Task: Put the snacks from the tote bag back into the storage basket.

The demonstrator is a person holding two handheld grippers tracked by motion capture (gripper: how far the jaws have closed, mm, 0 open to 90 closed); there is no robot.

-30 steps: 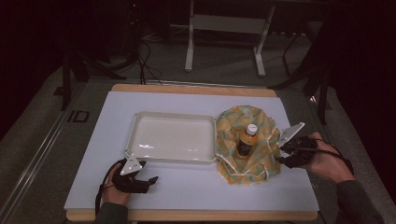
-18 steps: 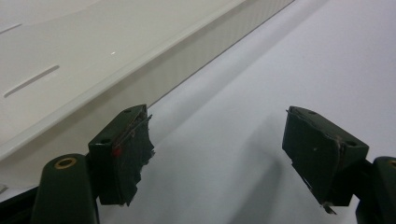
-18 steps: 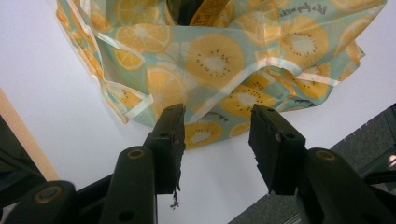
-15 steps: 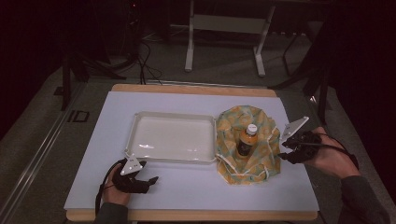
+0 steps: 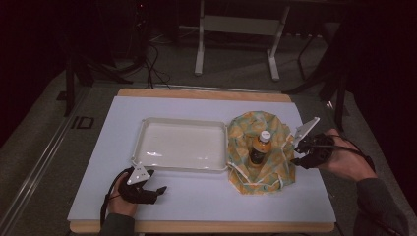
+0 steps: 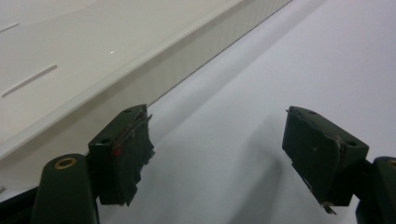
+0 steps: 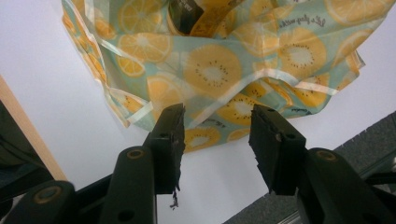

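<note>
I take the step in hand to be wrapping, or unwrapping, the amber plastic bottle with the pale cap (image 5: pixel 259 149), which stands upright on the yellow-and-teal citrus-print cloth (image 5: pixel 260 152) at centre right of the high view, just beside the shallow white rectangular plastic tray (image 5: pixel 183 168). My right gripper (image 5: pixel 297 152) sits at the cloth's right edge, jaws apart with nothing between them; in the right gripper view they frame the cloth's hem (image 7: pixel 212 122), which lies just beyond the tips. The next move, I judge, calls for easing forward and low so one jaw slips under the hem before closing, without nudging the bottle. My left gripper (image 5: pixel 158 190) rests on the white table (image 5: pixel 206 194) at lower left, jaws apart and empty, near the tray's wall (image 6: pixel 154 74). Compared with a second ago, my right gripper has drawn slightly back from the cloth; bottle, cloth, tray and left gripper are unmoved.
</note>
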